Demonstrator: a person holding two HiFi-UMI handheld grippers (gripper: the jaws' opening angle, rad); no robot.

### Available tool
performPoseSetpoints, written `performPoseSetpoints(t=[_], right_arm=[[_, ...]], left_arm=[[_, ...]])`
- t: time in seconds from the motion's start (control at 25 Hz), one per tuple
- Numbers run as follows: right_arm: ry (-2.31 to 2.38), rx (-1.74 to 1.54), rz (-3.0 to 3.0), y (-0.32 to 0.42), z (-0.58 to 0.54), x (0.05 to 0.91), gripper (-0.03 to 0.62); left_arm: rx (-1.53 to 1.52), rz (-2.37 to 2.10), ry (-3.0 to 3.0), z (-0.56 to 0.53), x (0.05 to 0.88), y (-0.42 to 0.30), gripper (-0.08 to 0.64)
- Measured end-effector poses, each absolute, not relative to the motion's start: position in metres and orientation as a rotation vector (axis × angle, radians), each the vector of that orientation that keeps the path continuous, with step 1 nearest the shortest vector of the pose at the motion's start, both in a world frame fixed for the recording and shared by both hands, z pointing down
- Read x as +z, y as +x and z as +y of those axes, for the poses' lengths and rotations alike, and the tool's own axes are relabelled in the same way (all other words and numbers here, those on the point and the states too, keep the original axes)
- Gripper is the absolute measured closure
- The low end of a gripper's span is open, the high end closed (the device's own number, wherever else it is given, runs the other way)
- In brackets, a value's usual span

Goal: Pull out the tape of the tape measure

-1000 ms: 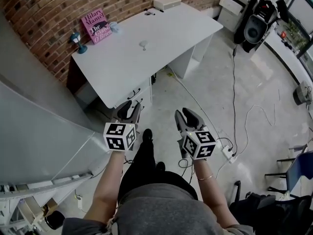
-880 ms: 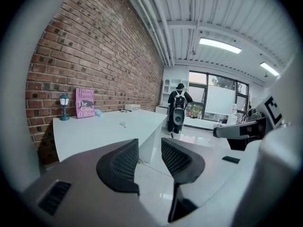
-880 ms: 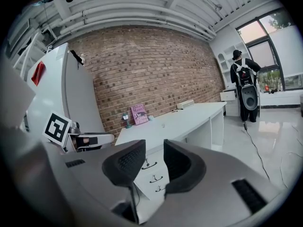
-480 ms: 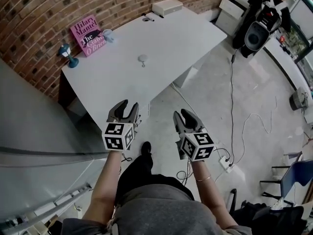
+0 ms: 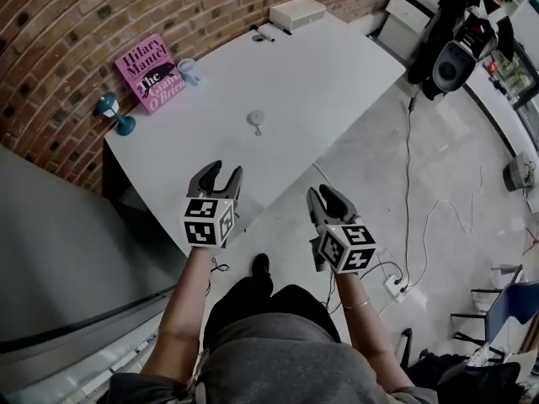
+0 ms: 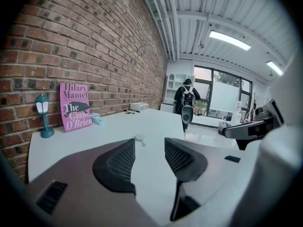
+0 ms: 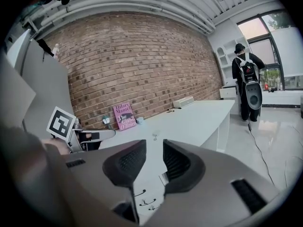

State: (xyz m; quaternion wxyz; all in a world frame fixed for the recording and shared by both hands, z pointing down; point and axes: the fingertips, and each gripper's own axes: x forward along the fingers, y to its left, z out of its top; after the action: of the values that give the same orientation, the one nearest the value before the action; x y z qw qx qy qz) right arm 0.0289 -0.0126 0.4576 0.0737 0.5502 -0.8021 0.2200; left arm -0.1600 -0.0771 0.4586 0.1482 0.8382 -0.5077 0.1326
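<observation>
The tape measure is a small pale round case lying alone near the middle of the white desk. It shows small and far off past the jaws in the left gripper view and the right gripper view. My left gripper hovers over the desk's near edge, well short of the tape measure; its jaws are opening with nothing between them. My right gripper is held over the floor just off the desk's front; its jaws are closing a little, a gap still shows and nothing is in it.
Against the brick wall stand a pink book, a blue lamp and a pale blue cup. A white box sits at the far end. Cables and a power strip lie on the floor; a grey panel rises at left.
The person has stepped toward the desk, so both grippers are now nearer its front edge. The left jaws have spread wider apart.
</observation>
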Motion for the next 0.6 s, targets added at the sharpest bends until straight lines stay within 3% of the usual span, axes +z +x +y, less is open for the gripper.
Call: performPoseSetpoints(t=[0.6], right_arm=[[1.662, 0.781, -2.400, 0.038, -0.083, 0.474, 0.497]], left_arm=[[0.560, -1.402, 2.343, -0.169, 0.499, -0.131, 0.325]])
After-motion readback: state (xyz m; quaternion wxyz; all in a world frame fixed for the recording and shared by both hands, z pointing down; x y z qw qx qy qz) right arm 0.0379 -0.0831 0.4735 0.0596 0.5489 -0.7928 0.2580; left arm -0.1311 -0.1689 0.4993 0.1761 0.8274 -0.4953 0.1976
